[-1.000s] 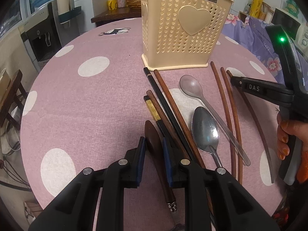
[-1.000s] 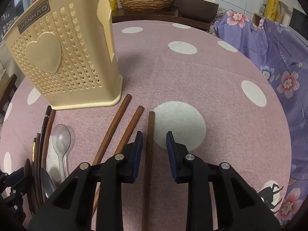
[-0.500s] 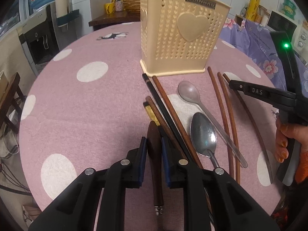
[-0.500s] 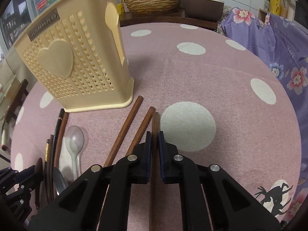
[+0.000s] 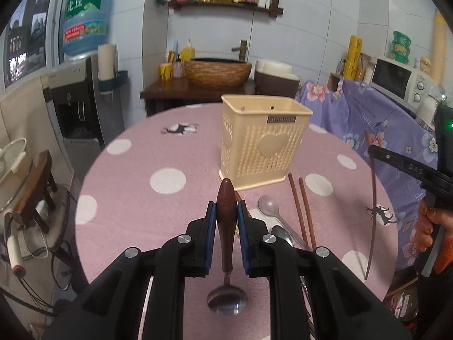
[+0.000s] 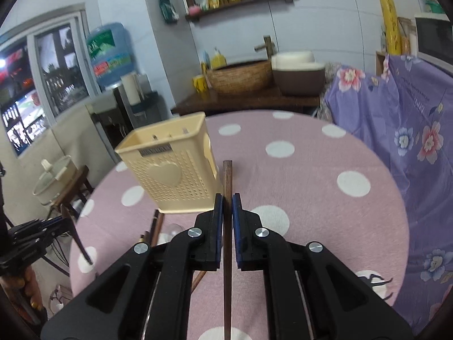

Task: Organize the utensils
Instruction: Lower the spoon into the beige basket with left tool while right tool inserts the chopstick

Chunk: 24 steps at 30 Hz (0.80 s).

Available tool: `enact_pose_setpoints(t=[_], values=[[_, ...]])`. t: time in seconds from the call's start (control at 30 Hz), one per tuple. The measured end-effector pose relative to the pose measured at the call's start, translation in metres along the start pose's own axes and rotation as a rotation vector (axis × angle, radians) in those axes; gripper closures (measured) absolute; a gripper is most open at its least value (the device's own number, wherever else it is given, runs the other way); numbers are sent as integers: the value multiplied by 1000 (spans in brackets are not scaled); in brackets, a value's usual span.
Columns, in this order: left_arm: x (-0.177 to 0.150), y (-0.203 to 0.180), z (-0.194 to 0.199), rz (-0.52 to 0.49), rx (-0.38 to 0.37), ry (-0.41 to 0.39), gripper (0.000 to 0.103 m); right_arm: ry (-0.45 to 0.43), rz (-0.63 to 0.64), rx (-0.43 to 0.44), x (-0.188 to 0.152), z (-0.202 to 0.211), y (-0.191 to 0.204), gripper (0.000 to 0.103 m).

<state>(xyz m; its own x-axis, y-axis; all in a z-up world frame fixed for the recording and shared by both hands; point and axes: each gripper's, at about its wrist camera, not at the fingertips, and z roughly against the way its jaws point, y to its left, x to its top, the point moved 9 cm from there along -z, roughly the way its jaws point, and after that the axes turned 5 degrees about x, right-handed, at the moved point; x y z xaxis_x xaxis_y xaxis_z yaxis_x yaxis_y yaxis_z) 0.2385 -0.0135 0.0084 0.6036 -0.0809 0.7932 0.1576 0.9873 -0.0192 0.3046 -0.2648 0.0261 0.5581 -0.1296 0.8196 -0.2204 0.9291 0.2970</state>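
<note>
My left gripper is shut on the dark wooden handle of a spoon, held clear of the table with its metal bowl hanging toward me. My right gripper is shut on a brown chopstick, also raised off the table; the same chopstick shows in the left wrist view. The cream perforated utensil holder stands upright ahead on the pink dotted tablecloth. Two brown chopsticks, a plastic spoon and a metal spoon lie on the table below.
A person's hand holds the right gripper's handle at the right edge. Behind the table stand a sideboard with a woven basin, a water dispenser and a microwave. A purple floral cloth drapes at the right.
Both grippers closed on their utensils and rose off the table: the left lifted the wooden-handled spoon, the right lifted one chopstick. Both views tilted up, so the holder now appears farther off.
</note>
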Motion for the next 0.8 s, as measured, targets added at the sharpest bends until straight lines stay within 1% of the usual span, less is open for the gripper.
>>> enact_pose_setpoints(t=[0.1,0.2,0.33,0.5,0.67,0.8], values=[[4,4,8,-3,4,-21,87,-20,-12,26,5,18,0,95],[8,8,13,6,2,-39,87,-40,-12,23,9,29,0,95],[12,10,13,14,10,-54,87,-57,-10,29,13,35,1,95],[15,15,15,25,4,-61,87,-80,14,21,18,43,5,95],[29,18,16,36,-13,-74,87,-107,19,12,28,46,7,95],[48,19,21,20,-8,-109,87,-131,38,-2,49,48,10,95]])
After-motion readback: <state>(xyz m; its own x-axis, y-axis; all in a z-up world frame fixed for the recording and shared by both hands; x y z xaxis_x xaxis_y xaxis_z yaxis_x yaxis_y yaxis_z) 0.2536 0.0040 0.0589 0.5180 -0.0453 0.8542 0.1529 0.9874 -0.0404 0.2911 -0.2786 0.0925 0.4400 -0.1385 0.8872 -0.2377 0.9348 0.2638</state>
